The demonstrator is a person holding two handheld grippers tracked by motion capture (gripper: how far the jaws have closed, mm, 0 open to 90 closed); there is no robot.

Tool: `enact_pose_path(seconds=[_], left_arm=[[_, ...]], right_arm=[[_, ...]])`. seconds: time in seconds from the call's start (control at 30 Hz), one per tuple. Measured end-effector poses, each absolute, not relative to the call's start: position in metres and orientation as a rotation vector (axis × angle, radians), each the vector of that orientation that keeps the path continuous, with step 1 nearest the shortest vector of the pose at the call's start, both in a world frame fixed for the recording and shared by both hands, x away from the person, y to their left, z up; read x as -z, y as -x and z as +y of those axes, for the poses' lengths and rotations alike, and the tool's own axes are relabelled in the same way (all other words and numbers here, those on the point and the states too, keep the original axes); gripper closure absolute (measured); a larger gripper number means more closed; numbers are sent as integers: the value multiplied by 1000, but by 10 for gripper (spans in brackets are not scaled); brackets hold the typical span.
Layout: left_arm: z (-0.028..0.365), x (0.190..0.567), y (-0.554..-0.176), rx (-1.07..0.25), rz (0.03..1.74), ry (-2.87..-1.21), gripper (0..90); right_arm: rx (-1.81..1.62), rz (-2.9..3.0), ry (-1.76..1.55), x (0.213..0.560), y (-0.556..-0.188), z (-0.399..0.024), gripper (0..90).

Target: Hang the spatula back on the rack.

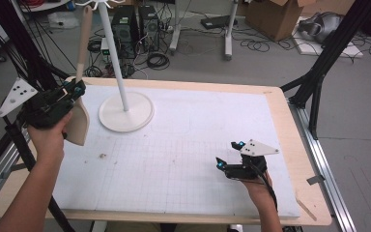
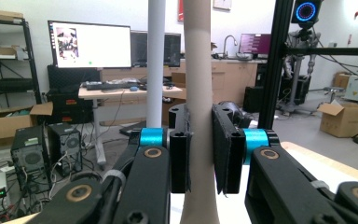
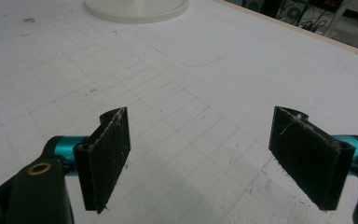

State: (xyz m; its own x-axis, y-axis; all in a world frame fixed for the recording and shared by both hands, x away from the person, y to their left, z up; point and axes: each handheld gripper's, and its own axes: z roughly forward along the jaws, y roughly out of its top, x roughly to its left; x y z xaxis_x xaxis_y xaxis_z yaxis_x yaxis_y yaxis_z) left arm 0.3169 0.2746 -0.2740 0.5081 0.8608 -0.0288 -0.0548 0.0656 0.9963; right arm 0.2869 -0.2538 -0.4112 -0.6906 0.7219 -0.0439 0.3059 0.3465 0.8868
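At the left edge of the high view, the left hand-held gripper (image 1: pixel 75 89) was clamped on the handle of a wooden spatula (image 1: pixel 79 116), which stood nearly upright with its broad blade hanging low over the left margin of the surface (image 1: pixel 183 145) and its long handle rising past the jaws. In the left gripper view the two black pads (image 2: pixel 226 144) pressed against either side of that pale handle (image 2: pixel 198 70), with the white pole (image 2: pixel 156 60) of the stand rising just behind it and to its left. Just to the right of the spatula in the high view stood the white stand (image 1: pixel 126 112), its round base resting on the gridded white mat and its thin pole climbing out of the top of the picture; blade and base were near each other but apart. Farther right, toward the near right part of the surface, the right hand-held gripper (image 1: pixel 228 155) rested low above the mat, well apart from the spatula. In the right gripper view its jaws stood wide, with nothing but the bare gridded mat (image 3: pixel 191 121) between them and the edge of the stand's base (image 3: pixel 135 11) at the top.
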Motion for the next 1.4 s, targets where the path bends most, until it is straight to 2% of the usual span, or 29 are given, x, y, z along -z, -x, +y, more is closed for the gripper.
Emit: enact_pose_path(seconds=[0.87, 1.13, 1.3, 1.37, 1.4], left_arm=[[260, 270, -338, -932, 891, -1412, 782], [252, 278, -350, -890, 907, -1478, 779], [253, 281, -353, -856, 895, -1464, 776], [254, 282, -355, -828, 896, -1473, 765], [254, 282, -355, -817, 898, -1477, 682]], right_arm=[[-1304, 2211, -900, 413, -287, -255, 196], [-1322, 2204, -911, 413, -285, -256, 196], [-1325, 2197, -911, 413, -285, -257, 197], [-1325, 2198, -915, 412, -284, -259, 197], [-1327, 2194, -915, 413, -285, -259, 196]])
